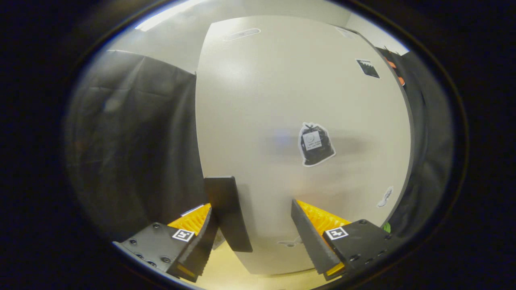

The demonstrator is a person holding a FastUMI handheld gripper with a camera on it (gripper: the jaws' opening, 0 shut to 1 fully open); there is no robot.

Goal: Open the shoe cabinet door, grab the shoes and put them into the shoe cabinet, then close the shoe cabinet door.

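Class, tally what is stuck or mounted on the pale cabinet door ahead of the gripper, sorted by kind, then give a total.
Black handle, beside the left finger of the open gripper: 1
Bag-shaped sticker: 1
Dark square sticker: 1
Small pale stickers: 2
Total on the cabinet door: 5

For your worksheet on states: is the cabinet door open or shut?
Cannot tell: the door faces the open jaws and its handle sits between them, but no gap or interior shows.
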